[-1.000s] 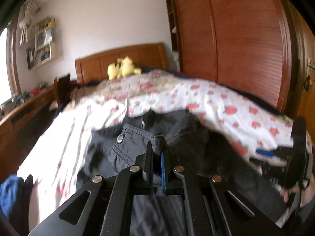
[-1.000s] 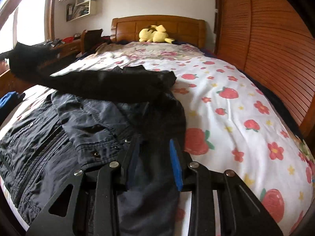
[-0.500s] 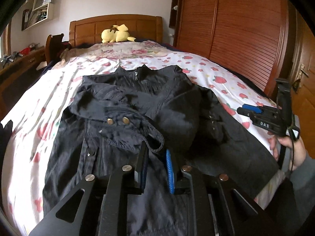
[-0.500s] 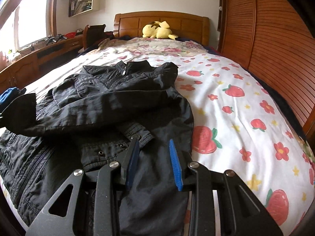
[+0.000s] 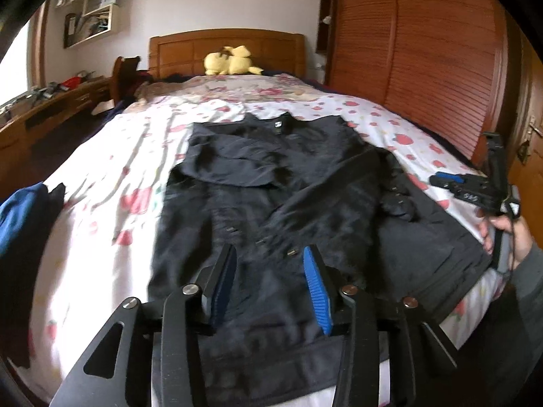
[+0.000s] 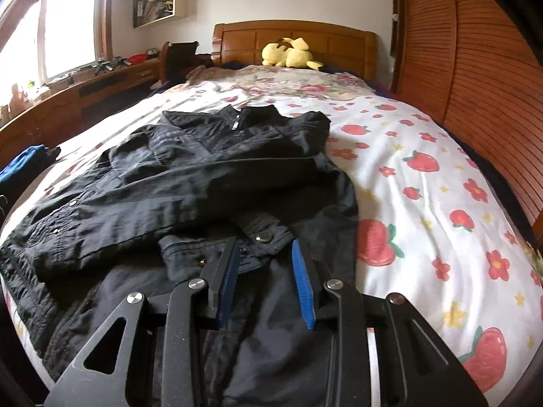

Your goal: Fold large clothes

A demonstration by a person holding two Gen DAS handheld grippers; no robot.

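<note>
Black jacket (image 5: 292, 203) lying sleeves-folded on strawberry-print bed (image 6: 424, 183), left claw (image 5: 269, 254) and right claw (image 6: 264, 244) both hovering agape, gripping nothing

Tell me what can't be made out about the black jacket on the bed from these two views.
- Left wrist view: jacket hem cut off behind the left gripper; fabric motion-blurred.
- Right wrist view: the near hem hidden by the right gripper.
- Collar label: too small to read.

A yellow plush toy (image 6: 290, 53) sits by the wooden headboard (image 6: 339, 39) on the strawberry-print bedspread (image 6: 424, 183).
</note>
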